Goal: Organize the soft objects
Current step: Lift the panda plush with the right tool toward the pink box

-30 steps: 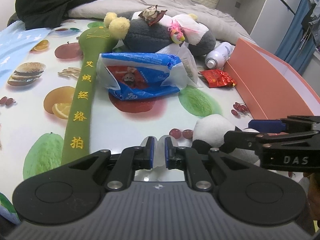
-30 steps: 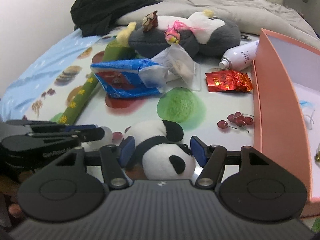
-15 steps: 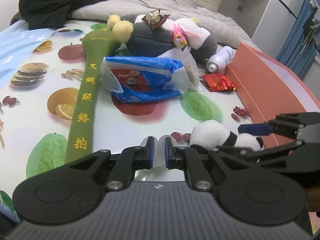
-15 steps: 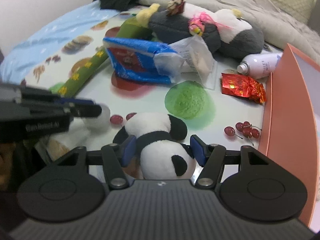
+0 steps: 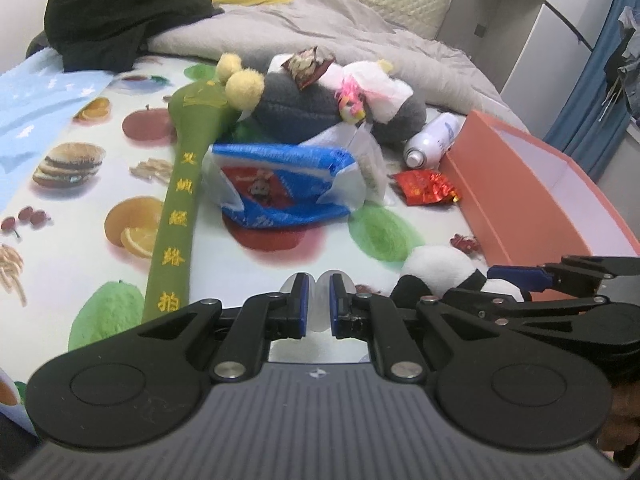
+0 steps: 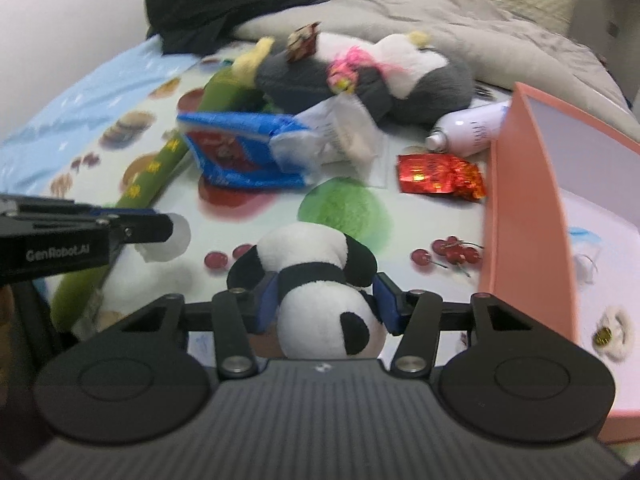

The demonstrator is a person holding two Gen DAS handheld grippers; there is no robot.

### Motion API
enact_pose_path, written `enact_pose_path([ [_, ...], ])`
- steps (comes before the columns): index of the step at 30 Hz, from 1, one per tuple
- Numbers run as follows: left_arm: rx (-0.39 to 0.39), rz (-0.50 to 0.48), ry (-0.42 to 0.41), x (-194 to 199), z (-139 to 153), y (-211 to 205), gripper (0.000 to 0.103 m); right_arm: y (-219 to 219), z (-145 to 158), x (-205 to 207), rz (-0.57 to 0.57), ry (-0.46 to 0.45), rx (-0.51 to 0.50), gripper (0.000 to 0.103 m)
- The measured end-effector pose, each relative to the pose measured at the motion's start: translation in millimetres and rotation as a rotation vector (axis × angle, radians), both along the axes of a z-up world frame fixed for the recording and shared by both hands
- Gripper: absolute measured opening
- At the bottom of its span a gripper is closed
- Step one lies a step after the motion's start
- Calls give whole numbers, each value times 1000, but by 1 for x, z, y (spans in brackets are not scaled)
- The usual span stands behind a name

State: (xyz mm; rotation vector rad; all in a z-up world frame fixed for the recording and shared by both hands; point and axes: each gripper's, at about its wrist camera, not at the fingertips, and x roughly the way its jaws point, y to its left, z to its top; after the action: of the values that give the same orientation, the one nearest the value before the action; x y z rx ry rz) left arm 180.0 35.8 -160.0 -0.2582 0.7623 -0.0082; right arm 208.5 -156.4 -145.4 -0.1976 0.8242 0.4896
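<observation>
Right gripper: clamped on the panda toy, blue pads pressed into its sides just behind the head.
Panda toy: lifted slightly or resting on the fruit-print cloth, hard to tell which; it sat near the orange box, left of its wall.
Left gripper: pads nearly together with a pale, translucent soft thing pinched between them; what it was could not be told.
Orange box: open, at the right, with small white bits on its floor.
Farther back: a long green plush stick, a blue snack bag, a grey and white plush toy, a red wrapper and a white spray can, all on the cloth.
</observation>
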Motion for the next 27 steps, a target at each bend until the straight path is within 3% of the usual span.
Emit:
enact_pose_path([
  [11, -9, -47, -87, 16, 72, -19, 13, -22, 70, 1, -90, -117, 81, 54],
  [27, -21, -186, -242, 67, 200, -98, 13, -101, 173, 11, -303, -296, 158, 55],
])
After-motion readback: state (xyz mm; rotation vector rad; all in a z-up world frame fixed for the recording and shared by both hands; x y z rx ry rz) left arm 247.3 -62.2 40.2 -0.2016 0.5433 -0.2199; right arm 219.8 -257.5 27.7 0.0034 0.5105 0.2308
